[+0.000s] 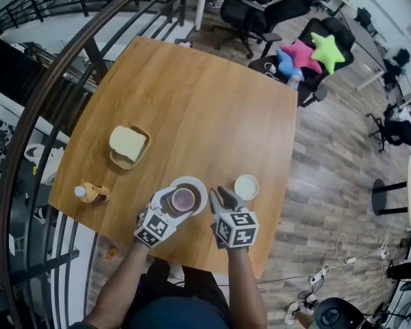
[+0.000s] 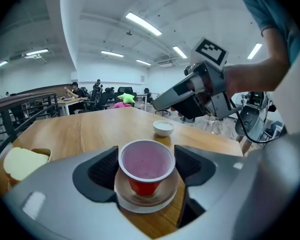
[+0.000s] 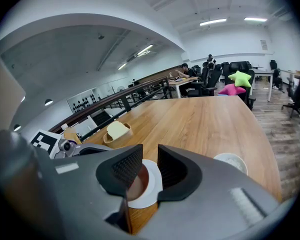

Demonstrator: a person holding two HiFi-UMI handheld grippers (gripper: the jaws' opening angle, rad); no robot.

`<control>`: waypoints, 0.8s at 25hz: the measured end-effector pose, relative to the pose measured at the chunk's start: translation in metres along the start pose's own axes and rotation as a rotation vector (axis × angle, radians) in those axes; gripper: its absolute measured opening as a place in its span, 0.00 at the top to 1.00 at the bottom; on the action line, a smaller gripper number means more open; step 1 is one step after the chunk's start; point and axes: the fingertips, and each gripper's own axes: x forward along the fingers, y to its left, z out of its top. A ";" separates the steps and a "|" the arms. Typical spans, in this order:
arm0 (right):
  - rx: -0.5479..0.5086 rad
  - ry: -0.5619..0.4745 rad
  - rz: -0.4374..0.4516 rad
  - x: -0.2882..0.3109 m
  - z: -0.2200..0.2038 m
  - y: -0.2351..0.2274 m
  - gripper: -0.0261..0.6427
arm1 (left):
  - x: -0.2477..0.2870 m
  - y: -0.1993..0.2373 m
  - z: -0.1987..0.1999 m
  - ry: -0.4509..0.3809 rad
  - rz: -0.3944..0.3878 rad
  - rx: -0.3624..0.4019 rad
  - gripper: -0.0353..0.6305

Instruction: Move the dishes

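The red cup stands upright on a white plate, close to the middle of the worktop's near edge. The left claw comes at it from the near side, angled downward. Its jaws sit one on each side of the cup just under the rim, and the pads appear to press the wall, so I judge it to be gripping the cup. With the cup's long axis vertical and the jaws level across it, the coming move should turn on lifting straight up off the plate. The right claw is just beside the plate's right rim. Its jaws stand a narrow gap apart with nothing clamped, and the plate shows through that gap ahead and slightly left. A small white bowl lies just right of the plate, near the right edge. A bowl of bread and a bottle sit toward the left edge.
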 end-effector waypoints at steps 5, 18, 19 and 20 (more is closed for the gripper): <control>0.001 0.014 0.005 0.005 -0.005 0.003 0.85 | -0.014 0.010 0.016 -0.037 0.028 0.002 0.43; 0.001 0.062 0.006 0.019 -0.022 0.007 0.85 | -0.050 0.044 0.031 -0.088 0.133 -0.016 0.43; 0.003 0.066 0.006 0.020 -0.024 0.007 0.85 | -0.053 0.048 0.030 -0.087 0.141 -0.019 0.43; 0.005 0.069 0.005 0.021 -0.025 0.008 0.85 | -0.055 0.051 0.029 -0.086 0.150 -0.022 0.43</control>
